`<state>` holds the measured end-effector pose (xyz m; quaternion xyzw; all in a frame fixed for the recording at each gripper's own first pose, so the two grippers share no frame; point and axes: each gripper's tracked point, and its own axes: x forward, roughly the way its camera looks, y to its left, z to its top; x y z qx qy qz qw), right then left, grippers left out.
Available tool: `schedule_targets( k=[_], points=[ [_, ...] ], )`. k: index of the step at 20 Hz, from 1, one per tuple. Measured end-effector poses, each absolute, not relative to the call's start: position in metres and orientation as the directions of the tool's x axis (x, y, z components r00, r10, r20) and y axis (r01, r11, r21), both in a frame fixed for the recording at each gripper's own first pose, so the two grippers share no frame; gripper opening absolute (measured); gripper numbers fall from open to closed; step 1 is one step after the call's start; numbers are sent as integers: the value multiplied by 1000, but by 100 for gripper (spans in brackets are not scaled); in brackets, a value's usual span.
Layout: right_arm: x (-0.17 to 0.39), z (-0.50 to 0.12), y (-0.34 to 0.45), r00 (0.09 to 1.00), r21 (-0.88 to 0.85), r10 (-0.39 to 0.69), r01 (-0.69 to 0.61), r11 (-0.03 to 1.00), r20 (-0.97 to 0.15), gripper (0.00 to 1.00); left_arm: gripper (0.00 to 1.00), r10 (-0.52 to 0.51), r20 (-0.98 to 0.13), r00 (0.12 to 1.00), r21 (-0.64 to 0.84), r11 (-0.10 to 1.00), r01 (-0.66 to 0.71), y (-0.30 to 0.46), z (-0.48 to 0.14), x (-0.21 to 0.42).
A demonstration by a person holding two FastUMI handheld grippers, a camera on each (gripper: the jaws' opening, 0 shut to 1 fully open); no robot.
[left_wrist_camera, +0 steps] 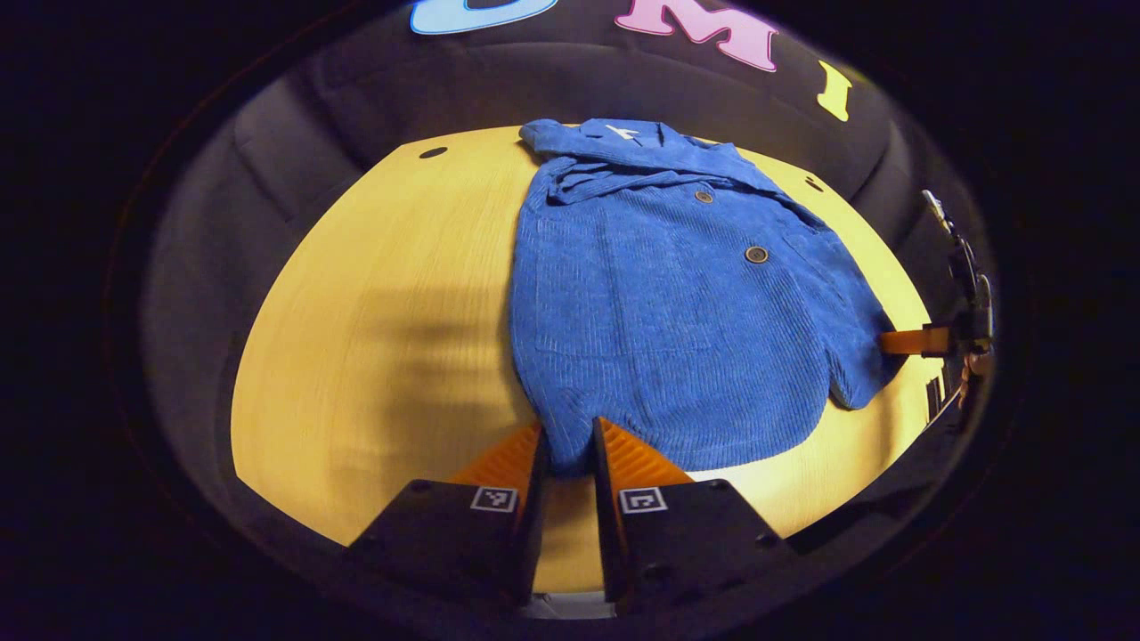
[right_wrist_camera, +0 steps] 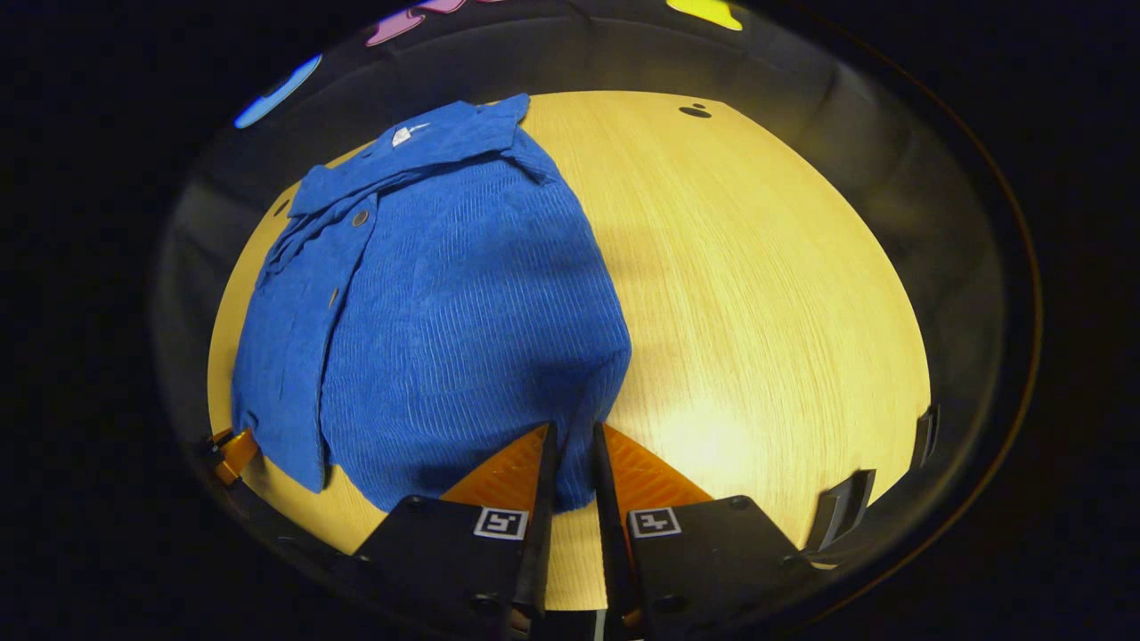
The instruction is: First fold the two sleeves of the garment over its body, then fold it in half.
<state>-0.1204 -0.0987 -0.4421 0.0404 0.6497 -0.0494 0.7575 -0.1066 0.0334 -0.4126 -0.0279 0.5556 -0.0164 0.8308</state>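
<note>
A blue corduroy button-up garment [left_wrist_camera: 668, 312] lies flat on the yellow wooden table [left_wrist_camera: 383, 312], collar at the far side and hem toward me. One sleeve [left_wrist_camera: 846, 303] lies along its right side with the cuff near the hem. My left gripper [left_wrist_camera: 570, 450] is shut on the hem's near left corner. In the right gripper view the garment [right_wrist_camera: 463, 303] spreads to the left, and my right gripper [right_wrist_camera: 570, 458] is shut on the hem's other corner. Each gripper also appears at the edge of the other's view, the right gripper [left_wrist_camera: 913, 341] and the left gripper [right_wrist_camera: 233, 452].
The table [right_wrist_camera: 757, 294] has bare wood on both sides of the garment. A small dark hole [left_wrist_camera: 433, 152] sits near a far corner, another hole [right_wrist_camera: 695, 111] near the other. Black cloth walls close in behind the table.
</note>
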Motion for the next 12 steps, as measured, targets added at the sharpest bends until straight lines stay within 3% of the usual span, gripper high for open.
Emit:
schedule_targets(
  k=[2,4,7,12],
  points=[
    [-121,-439,-97,166,13,-10,132,991,-986,4,6,-60,-923,381,-68,998,-9,33,-414,-106],
    [-115,-444,-88,170,91,65,148,985,-983,4,1,-87,-925,370,-102,995,-21,27,-413,-103],
    [-121,-435,-85,170,163,122,250,954,-978,1,1,-118,-931,346,-141,989,-42,24,-409,-101],
    [-92,-391,-80,254,225,158,260,939,-954,1,1,-170,-881,441,-230,970,-85,8,-364,-73]
  ],
)
